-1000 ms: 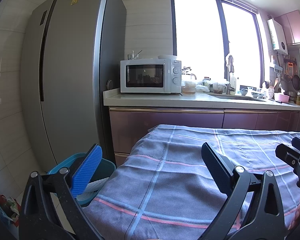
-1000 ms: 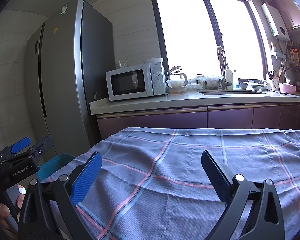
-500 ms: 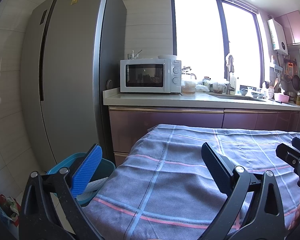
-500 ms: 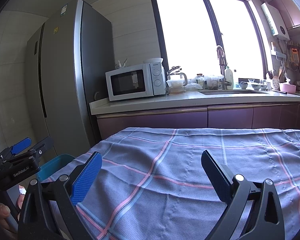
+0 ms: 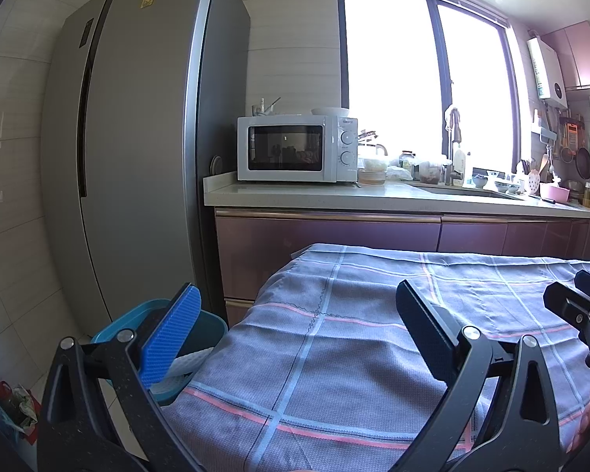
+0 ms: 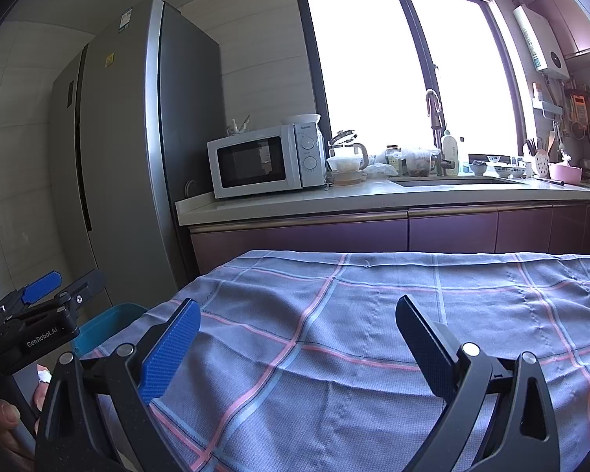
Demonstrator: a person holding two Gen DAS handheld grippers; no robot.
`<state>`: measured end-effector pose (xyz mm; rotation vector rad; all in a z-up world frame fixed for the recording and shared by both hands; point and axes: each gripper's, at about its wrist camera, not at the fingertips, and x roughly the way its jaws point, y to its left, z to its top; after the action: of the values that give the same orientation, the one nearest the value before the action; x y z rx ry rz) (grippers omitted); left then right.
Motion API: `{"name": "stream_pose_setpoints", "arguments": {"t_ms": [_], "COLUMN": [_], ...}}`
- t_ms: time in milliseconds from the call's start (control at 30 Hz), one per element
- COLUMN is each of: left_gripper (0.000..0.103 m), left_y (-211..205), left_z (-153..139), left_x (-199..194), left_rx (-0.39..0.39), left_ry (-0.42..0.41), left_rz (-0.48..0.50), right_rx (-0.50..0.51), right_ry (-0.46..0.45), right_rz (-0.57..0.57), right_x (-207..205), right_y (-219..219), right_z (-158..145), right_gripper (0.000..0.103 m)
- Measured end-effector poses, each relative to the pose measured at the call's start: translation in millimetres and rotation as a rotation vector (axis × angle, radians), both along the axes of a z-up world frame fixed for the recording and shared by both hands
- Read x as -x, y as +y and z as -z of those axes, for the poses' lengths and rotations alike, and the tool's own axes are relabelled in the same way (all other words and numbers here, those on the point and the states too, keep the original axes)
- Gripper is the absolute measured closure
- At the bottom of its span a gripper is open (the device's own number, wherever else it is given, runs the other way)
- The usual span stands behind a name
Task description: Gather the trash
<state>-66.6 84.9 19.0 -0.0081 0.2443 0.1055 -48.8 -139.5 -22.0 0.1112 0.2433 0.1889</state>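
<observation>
Both claws, left claw (image 5: 295, 326) and right claw (image 6: 295, 338), gape empty above woven plaid tablecloth (image 5: 373, 334).

Left gripper (image 6: 39, 306) body: white lettering reads "GenRobot.AI".
Microwave (image 6: 267, 161) panel: small brand word above the dials, looks like "Galanz".
Fridge (image 6: 129, 137) stickers: yellow square and green label, print too small to read.

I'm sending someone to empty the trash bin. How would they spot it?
Find the tall grey refrigerator. On the floor at its foot, beside the table's plaid cloth, sits the teal bin, the only blue-green tub there.
</observation>
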Motion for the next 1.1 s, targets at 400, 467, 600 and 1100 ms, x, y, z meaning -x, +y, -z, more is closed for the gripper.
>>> {"name": "stream_pose_setpoints", "arguments": {"t_ms": [400, 467, 600, 1100], "left_gripper": [0.005, 0.005, 0.005, 0.005], "left_y": [0.6, 0.7, 0.8, -1.9], "left_z": [-0.1, -0.1, 0.3, 2.9], "left_x": [-0.1, -0.2, -0.9, -0.6], "left_rx": [0.001, 0.002, 0.002, 0.003], "left_ry": [0.001, 0.001, 0.001, 0.006], "left_rz": [0.000, 0.000, 0.000, 0.002], "right_rx": [-0.001, -0.001, -0.002, -0.002], "right_ry": [0.004, 0.003, 0.006, 0.004], "right_rz": [-0.001, -0.001, -0.001, 0.003], "right_x": [-1.0, -1.1, -1.4, -2.2], "right_y": [0.0, 0.2, 0.1, -0.1], "right_z": [0.5, 0.5, 0.7, 0.7], "right_gripper": [0.007, 0.007, 0.007, 0.007]}}
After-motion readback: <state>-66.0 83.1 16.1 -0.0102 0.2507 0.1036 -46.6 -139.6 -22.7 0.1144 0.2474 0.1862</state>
